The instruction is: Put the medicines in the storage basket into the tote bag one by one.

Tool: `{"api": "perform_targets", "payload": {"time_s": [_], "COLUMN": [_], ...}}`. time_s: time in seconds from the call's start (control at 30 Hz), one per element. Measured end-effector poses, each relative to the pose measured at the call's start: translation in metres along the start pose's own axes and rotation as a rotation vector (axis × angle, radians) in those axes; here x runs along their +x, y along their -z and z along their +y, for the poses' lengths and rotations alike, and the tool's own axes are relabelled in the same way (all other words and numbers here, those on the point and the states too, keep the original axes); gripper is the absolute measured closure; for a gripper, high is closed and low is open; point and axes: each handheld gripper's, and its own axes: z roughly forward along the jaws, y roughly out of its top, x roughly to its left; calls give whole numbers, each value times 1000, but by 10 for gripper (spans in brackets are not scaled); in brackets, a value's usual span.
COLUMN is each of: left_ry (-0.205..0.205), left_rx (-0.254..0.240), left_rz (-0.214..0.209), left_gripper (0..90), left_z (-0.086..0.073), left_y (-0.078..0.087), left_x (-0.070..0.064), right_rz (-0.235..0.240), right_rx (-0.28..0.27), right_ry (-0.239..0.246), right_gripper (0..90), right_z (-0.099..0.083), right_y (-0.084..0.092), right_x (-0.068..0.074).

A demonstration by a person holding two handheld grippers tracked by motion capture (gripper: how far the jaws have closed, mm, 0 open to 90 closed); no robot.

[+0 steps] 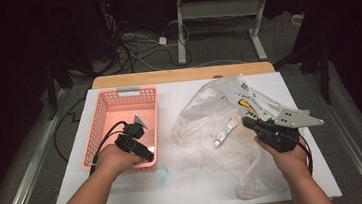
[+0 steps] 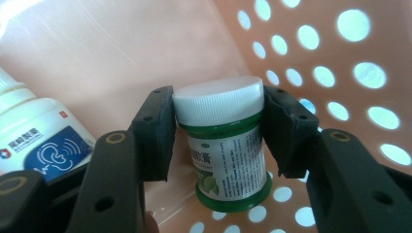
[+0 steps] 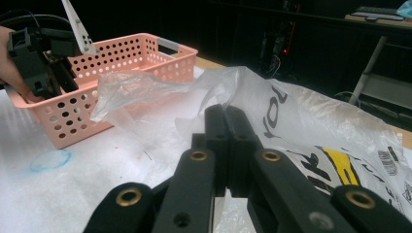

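Inside basket (image 2: 111, 53): 2 jars | left hand-held gripper (image 2: 218, 133) grasping green jar (image 2: 224, 143) | right hand-held gripper (image 3: 226, 145) clenched, empty

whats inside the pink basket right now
Inside the pink basket, the left gripper has a green jar with a white cap between its jaws. A white bottle with a blue label lies beside it. The gripper hides the floor beneath.

A small green jar (image 2: 226, 145) with a white ribbed screw cap and printed label stands upright inside the pink perforated basket (image 2: 340, 58), near its corner.
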Motion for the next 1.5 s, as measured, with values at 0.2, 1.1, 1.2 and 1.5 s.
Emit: {"api": "perform_targets", "payload": {"time_s": [0.2,1.1,1.2,1.5], "left_ry": [-7,-63,-62,-59], "left_rx": [-38,-422,-455,-560], "left_rz": [5,130,146,130], "left_gripper": [481,485,484,485], "left_z": [-3,-36,-40,-48], "left_y": [3,20,20,26], "left_x": [-1,-14,-17,-16], "right_rz": [-2,-6,-6,-5], "right_rx": [-2,1,2,0], "right_ry": [0,-2,-2,1], "right_gripper": [900,900,900,900], "right_z": [0,-1,-1,-1], "right_y": [0,0,0,0], "right_x": [0,1,1,1]}}
